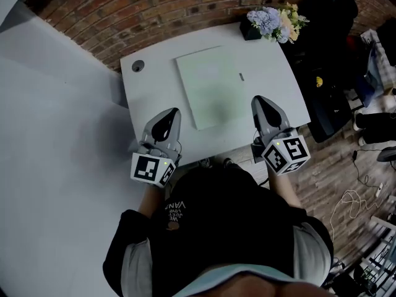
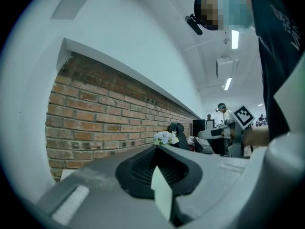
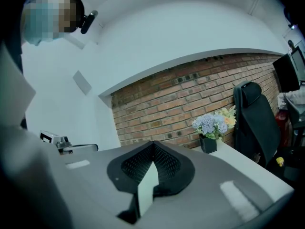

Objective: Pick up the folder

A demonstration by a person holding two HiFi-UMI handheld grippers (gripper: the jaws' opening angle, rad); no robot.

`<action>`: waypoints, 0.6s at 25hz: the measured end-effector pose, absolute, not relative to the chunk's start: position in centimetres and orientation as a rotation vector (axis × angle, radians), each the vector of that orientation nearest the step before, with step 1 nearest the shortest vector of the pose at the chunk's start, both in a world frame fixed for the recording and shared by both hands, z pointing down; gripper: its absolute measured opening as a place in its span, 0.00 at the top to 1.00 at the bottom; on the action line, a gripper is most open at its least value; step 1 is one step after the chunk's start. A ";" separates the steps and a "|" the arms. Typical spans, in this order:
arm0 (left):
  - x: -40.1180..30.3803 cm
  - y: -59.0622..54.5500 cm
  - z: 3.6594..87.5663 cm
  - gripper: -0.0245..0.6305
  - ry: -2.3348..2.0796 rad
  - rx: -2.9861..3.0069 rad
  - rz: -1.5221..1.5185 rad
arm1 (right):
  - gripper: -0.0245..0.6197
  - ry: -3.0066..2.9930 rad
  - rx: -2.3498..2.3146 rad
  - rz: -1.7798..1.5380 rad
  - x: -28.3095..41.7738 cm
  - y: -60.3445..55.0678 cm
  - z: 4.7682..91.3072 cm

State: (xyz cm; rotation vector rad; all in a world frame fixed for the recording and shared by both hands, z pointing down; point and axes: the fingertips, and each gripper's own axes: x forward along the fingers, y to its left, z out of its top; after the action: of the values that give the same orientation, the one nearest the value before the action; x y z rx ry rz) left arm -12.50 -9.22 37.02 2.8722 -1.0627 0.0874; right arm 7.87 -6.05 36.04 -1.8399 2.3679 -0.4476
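Pale green folder (image 1: 210,88) is lying flat mid-desk (image 1: 154,91). Left gripper (image 1: 172,115) and right gripper (image 1: 260,104) flank its near end, both jaws pressed together with nothing in them. Flowers (image 1: 275,22) sit at the far right corner.

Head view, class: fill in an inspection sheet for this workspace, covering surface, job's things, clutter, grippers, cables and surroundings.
Surface: white table, with a cable hole at its far left corner.
Job's things: pale green folder lying flat mid-table, not gripped.
Clutter: flower pot at the far right corner.
Grippers: left gripper and right gripper flank the folder's near end, fingers shut, empty.
Cables: loose cable on the floor right of the table.
Surroundings: brick wall, black office chair, wooden floor.
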 end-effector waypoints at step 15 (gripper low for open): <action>-13.3 -12.7 39.0 0.96 -0.967 2.875 0.072 | 0.96 2.292 -1.980 -0.435 7.7 -7.9 37.5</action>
State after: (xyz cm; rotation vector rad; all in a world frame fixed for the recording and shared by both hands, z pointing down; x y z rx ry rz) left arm -13.33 -12.73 38.98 2.8745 -0.9668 0.0722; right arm 7.70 -7.93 37.45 -1.9798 2.2921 -0.4354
